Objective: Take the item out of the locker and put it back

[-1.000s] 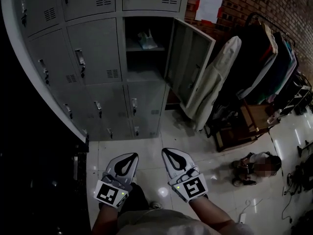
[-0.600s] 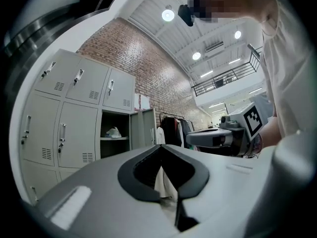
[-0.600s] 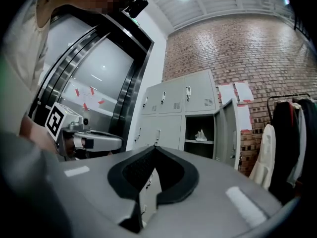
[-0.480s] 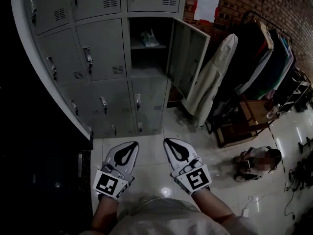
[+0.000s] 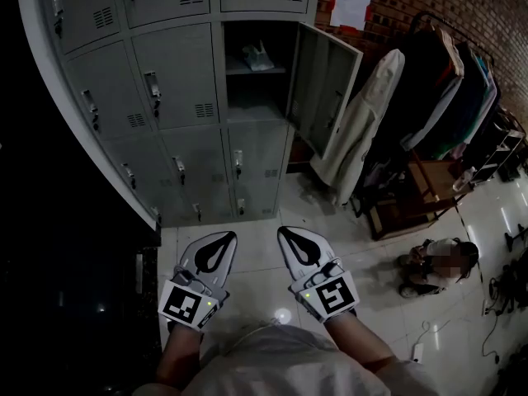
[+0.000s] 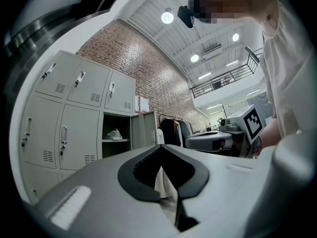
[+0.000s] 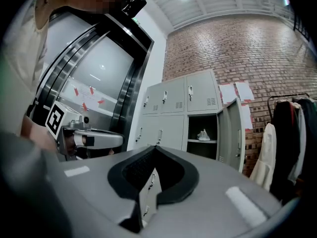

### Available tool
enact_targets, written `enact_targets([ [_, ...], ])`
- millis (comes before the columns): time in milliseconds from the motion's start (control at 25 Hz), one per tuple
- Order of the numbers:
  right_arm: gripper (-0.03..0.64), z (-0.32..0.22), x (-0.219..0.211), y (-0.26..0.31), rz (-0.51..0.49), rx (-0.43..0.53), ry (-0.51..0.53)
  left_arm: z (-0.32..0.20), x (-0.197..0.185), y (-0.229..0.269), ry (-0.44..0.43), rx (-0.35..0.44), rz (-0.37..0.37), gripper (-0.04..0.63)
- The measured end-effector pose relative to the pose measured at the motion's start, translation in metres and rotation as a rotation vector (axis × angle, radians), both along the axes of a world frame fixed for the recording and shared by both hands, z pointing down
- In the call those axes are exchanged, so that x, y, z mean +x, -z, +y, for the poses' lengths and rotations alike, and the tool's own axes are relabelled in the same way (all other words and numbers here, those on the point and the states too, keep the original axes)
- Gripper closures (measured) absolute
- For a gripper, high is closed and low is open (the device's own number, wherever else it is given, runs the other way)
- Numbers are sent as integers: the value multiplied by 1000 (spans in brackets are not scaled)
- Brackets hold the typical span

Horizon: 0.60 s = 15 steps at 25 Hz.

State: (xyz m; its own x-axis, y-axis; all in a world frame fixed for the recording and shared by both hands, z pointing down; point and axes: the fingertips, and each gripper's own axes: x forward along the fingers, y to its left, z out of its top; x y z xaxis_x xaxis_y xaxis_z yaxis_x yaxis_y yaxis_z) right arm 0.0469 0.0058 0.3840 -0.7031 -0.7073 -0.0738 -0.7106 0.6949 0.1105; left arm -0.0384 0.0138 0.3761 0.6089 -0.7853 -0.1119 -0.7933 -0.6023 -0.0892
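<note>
1. Grey lockers [image 5: 173, 97] stand against a brick wall ahead of both tongs. Pale floor tiles [image 5: 256, 246] lie below the tongs, and a clothes rack [image 5: 445, 97] stands off beyond the right tongs.
2. One locker compartment [image 5: 252, 110], ahead of and above the tongs, has its door [image 5: 326, 81] swung open.
3. The item [image 5: 256, 56], pale and crumpled-looking, lies on the shelf inside, well apart from both tongs.
4. The left tongs [image 5: 223, 238] are clenched on nothing. The right tongs [image 5: 286, 233], just beside them, are likewise clenched and empty. Both point toward the lockers.
5. My judgement is that the task has barely begun. The door is open but the item is untouched, so reaching in, lifting it out and returning it all remain.
</note>
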Motion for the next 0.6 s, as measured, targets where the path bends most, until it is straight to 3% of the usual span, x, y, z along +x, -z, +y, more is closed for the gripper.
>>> enact_targets([
  [600, 617, -1, 0, -13, 16, -26, -4, -5, 2, -8, 1, -6, 0, 589],
])
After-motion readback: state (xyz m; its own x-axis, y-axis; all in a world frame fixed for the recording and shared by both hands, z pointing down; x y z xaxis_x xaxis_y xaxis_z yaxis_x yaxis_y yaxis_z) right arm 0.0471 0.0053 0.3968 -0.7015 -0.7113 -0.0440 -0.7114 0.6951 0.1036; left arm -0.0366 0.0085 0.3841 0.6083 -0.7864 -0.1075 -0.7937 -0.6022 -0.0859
